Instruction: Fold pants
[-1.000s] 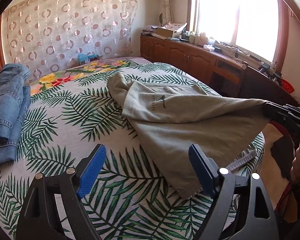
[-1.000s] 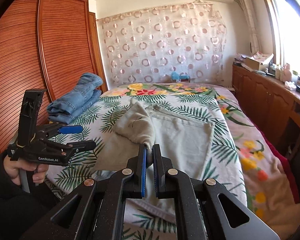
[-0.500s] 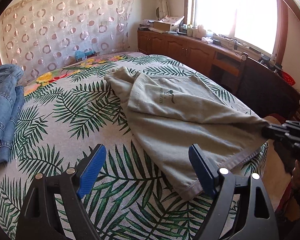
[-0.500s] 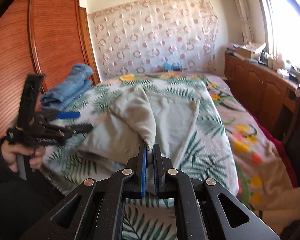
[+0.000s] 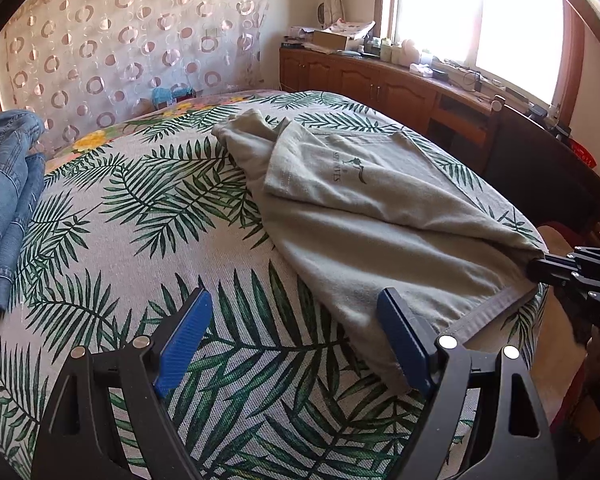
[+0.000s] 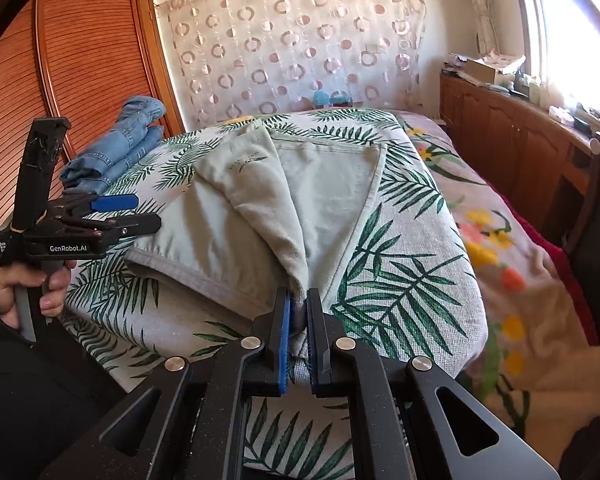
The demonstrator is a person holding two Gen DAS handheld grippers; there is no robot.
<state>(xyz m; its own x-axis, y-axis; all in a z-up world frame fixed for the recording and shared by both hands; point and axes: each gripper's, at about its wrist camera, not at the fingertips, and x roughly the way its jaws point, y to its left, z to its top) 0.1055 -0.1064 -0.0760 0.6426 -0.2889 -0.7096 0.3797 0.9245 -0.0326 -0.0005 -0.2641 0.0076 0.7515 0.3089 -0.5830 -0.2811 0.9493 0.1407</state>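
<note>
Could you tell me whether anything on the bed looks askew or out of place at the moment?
Yes: the grey pants lie crooked and bunched on the bed, one corner pinched in the right tool. The left tool is open.

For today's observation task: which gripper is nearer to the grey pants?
Right. The right gripper has its jaws shut on a corner of the grey pants; the left gripper hangs open beside their hem, not gripping.

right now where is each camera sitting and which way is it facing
Left wrist: on the open left hand-held gripper, looking across the bed at the grey pants.
Right wrist: on the right hand-held gripper, shut on a pants corner; the person's hand shows.
Shared: pants, folded jeans, each other's gripper.
</note>
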